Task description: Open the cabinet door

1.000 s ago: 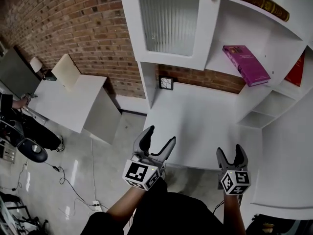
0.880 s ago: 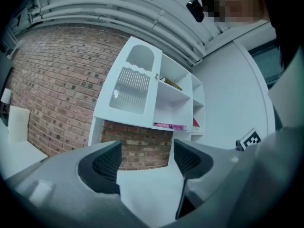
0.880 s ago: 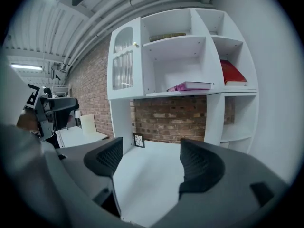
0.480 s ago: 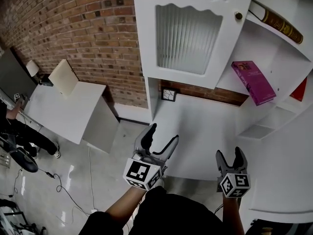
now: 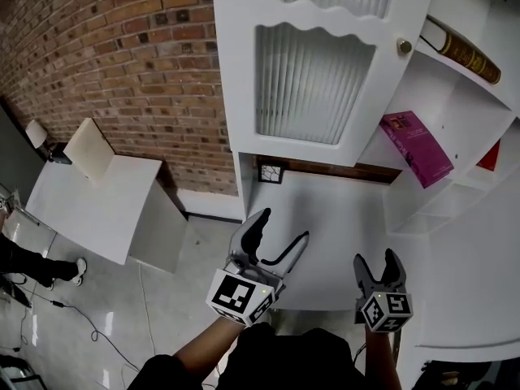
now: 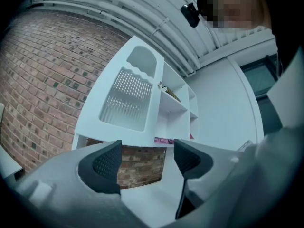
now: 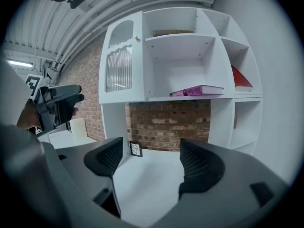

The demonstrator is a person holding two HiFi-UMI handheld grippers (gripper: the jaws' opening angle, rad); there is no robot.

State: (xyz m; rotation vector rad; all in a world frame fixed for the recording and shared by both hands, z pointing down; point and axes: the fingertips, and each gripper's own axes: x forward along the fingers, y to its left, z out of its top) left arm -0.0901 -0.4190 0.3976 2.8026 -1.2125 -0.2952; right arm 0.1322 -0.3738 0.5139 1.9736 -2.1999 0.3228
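Observation:
The white cabinet door (image 5: 317, 80) has a ribbed glass panel and a small brass knob (image 5: 404, 46) on its right edge. It lies closed over the upper left compartment; the right gripper view shows the door (image 7: 119, 65) and knob (image 7: 135, 38) too. My left gripper (image 5: 280, 230) is open and empty, held low in front of the desk, well below the door. My right gripper (image 5: 377, 260) is also open and empty, further right at similar height. Neither touches the cabinet. In the left gripper view the door (image 6: 128, 99) is far beyond the open jaws.
A purple book (image 5: 414, 149) lies on the shelf right of the door, a brown book (image 5: 459, 47) above it, and a red one (image 5: 490, 157) further right. A small picture frame (image 5: 269, 172) stands on the white desk (image 5: 325, 218). A low white table (image 5: 89, 201) stands against the brick wall.
The head view has come closer and tilted up, so the door and knob fill more of the frame. Both grippers stay low and open; the left has shifted slightly right.

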